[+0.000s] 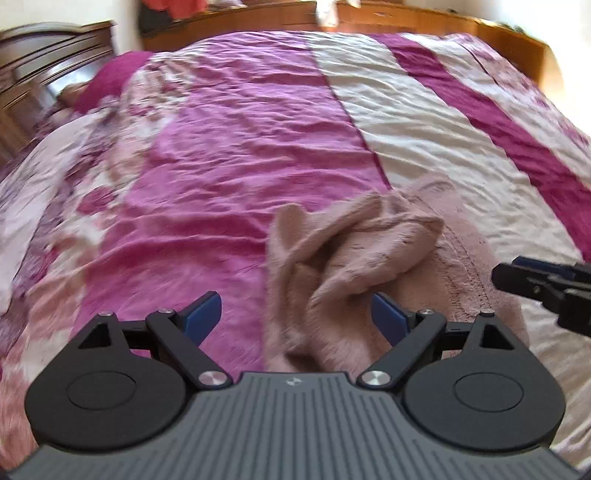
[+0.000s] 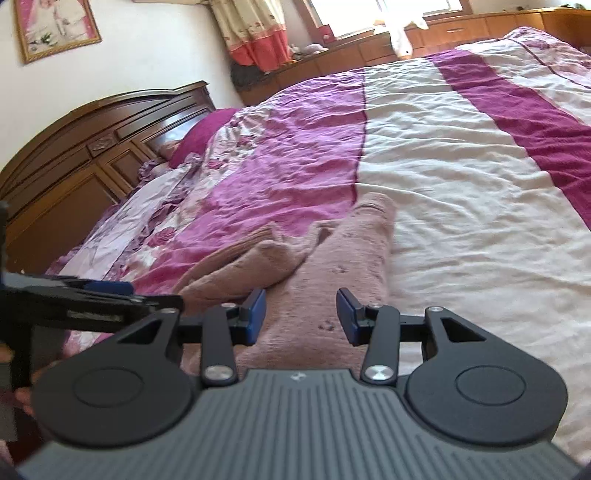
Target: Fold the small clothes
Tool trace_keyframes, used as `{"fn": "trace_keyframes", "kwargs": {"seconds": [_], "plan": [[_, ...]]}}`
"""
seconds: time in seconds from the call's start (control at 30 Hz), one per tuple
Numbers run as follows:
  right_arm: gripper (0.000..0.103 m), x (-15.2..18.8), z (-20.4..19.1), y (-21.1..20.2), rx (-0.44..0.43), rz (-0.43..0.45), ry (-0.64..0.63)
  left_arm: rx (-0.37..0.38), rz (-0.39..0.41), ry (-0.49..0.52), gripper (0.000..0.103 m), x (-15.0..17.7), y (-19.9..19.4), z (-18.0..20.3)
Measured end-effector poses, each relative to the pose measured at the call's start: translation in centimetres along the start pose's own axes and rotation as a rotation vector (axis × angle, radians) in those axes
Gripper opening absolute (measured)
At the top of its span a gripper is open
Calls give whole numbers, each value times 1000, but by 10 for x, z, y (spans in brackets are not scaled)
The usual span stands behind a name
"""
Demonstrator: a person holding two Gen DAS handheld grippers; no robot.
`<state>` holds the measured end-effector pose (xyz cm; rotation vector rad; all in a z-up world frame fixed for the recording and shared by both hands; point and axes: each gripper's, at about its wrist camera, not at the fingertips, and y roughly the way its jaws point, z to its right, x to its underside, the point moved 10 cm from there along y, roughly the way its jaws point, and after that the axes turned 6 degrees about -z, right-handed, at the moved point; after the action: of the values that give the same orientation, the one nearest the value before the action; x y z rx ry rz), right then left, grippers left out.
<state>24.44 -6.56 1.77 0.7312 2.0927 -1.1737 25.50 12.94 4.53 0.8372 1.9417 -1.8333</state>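
A dusty-pink fleece garment (image 1: pixel 354 258) lies crumpled on the bed, part bunched up, part flat. My left gripper (image 1: pixel 295 314) hovers over its near edge, open, with the bunched cloth between the blue pads but not clamped. From the right wrist view the same garment (image 2: pixel 332 280) stretches away in a long strip with a folded lump on its left. My right gripper (image 2: pixel 301 314) is open above the strip's near end, nothing held. The right gripper (image 1: pixel 546 288) shows at the right edge of the left wrist view, and the left gripper (image 2: pixel 92 295) crosses the left side of the right one.
The bed carries a wrinkled quilt (image 2: pixel 461 166) in magenta, cream and floral bands. A dark wooden headboard (image 2: pixel 74 166) stands at the left, with pillows (image 2: pixel 199 140) beside it. A low wooden cabinet (image 2: pixel 461 29) runs under the window at the far side.
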Motion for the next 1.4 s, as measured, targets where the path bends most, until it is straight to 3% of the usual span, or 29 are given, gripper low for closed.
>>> {"fn": "trace_keyframes", "kwargs": {"seconds": [0.27, 0.43, 0.47, 0.53, 0.63, 0.67, 0.8, 0.93, 1.03, 1.13, 1.2, 1.27, 1.33, 1.4], "plan": [[46, 7, 21, 3, 14, -2, 42, -34, 7, 129, 93, -12, 52, 21], [46, 13, 30, 9, 12, -17, 70, -3, 53, 88, 90, -22, 66, 20], [46, 14, 30, 9, 11, -19, 70, 7, 66, 73, 86, -24, 67, 18], [46, 15, 29, 10, 5, -20, 70, 35, 85, 33, 40, -28, 68, 13], [46, 17, 26, 12, -3, -20, 62, 51, 78, -78, 26, -32, 72, -5], [46, 18, 25, 13, -4, -20, 58, 45, 78, -108, 26, -32, 75, -13], [46, 20, 21, 16, -4, -19, 36, 32, 38, -215, 29, -27, 89, -35], [49, 21, 20, 18, -7, -22, 24, 60, 23, -306, 53, -19, 94, -49], [49, 21, 20, 19, -5, -26, 18, 74, 11, -325, 63, -14, 92, -55], [50, 22, 19, 20, -4, -27, 10, 143, -11, -352, 73, -6, 79, -54], [50, 22, 19, 21, -3, -28, 11, 212, -30, -343, 80, 2, 66, -46], [51, 23, 18, 22, 3, -30, 10, 233, -38, -305, 84, 12, 54, -36], [51, 24, 15, 24, 9, -34, 0, 209, -51, -248, 85, 24, 46, -27], [51, 22, 6, 24, 9, -43, -9, 124, -71, -210, 85, 35, 45, -28]]}}
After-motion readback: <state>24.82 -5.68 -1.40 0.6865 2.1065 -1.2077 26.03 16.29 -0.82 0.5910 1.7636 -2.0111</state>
